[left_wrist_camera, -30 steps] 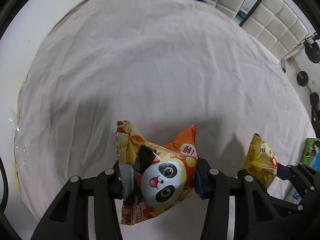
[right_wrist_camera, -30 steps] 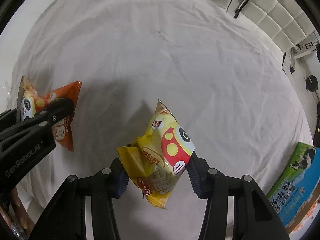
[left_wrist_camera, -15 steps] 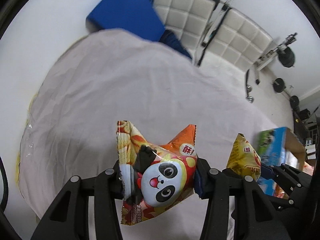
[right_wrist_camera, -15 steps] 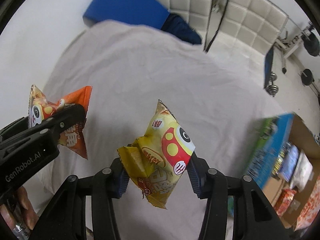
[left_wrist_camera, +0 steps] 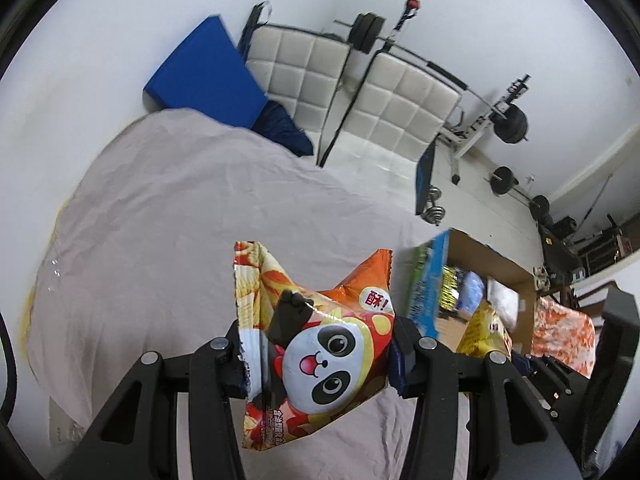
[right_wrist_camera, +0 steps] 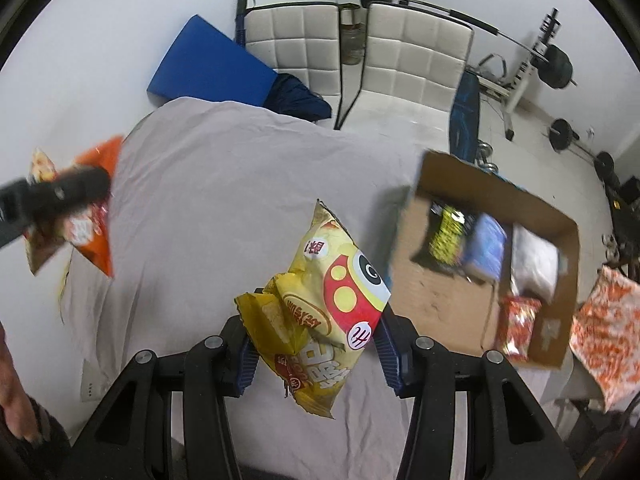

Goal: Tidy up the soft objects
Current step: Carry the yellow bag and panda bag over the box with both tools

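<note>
My left gripper (left_wrist_camera: 316,360) is shut on an orange panda snack bag (left_wrist_camera: 316,344) and holds it above the grey bed sheet (left_wrist_camera: 192,216). My right gripper (right_wrist_camera: 314,340) is shut on a yellow snack bag (right_wrist_camera: 320,308), also held in the air. The yellow bag shows at the right of the left wrist view (left_wrist_camera: 486,332), and the orange bag, blurred, at the left of the right wrist view (right_wrist_camera: 72,208). An open cardboard box (right_wrist_camera: 452,304) with several soft packets inside stands to the right of the bed; it also shows in the left wrist view (left_wrist_camera: 480,264).
A blue mat (right_wrist_camera: 212,68) and white padded chairs (right_wrist_camera: 412,56) stand beyond the bed. Weights and a barbell rack (right_wrist_camera: 552,64) fill the far right floor. An orange-patterned cloth (right_wrist_camera: 608,328) lies right of the box.
Both grippers have lifted and tilted up with their bags still held. The view has swung from the sheet toward the room, and the cardboard box has come into sight at the right.
</note>
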`<state>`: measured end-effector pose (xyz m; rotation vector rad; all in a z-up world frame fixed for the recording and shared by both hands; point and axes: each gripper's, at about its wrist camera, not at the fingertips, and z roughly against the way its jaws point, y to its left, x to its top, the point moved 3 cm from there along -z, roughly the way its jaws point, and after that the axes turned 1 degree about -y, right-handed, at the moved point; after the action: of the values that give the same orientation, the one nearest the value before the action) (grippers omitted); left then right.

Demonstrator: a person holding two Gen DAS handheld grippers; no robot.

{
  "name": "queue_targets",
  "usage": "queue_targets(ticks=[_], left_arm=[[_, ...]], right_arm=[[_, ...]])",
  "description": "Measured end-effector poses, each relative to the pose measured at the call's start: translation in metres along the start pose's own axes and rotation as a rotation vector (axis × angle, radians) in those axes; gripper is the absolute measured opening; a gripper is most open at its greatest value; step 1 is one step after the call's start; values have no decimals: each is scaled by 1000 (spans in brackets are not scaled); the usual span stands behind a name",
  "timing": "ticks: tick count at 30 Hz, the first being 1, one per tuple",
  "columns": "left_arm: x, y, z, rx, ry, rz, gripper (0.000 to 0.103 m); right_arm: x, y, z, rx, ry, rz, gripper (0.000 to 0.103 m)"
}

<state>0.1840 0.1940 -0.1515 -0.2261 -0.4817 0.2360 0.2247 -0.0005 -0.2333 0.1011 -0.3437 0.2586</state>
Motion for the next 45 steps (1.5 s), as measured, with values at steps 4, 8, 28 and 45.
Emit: queue_targets(ticks=[4, 8, 28, 45], left_arm=[[-11, -25, 25, 2, -24, -55, 46], [-25, -44, 36, -16, -20, -89, 46], [-39, -189, -43, -127, 72, -305, 46], [-58, -235, -221, -68, 325, -378, 46]], right_arm=[[-23, -27, 28, 9, -21, -47, 52], [-40, -49, 53, 14, -44, -81, 53], [-36, -200, 35, -81, -39, -258, 52], [-45, -270, -122, -82, 167, -330, 53]])
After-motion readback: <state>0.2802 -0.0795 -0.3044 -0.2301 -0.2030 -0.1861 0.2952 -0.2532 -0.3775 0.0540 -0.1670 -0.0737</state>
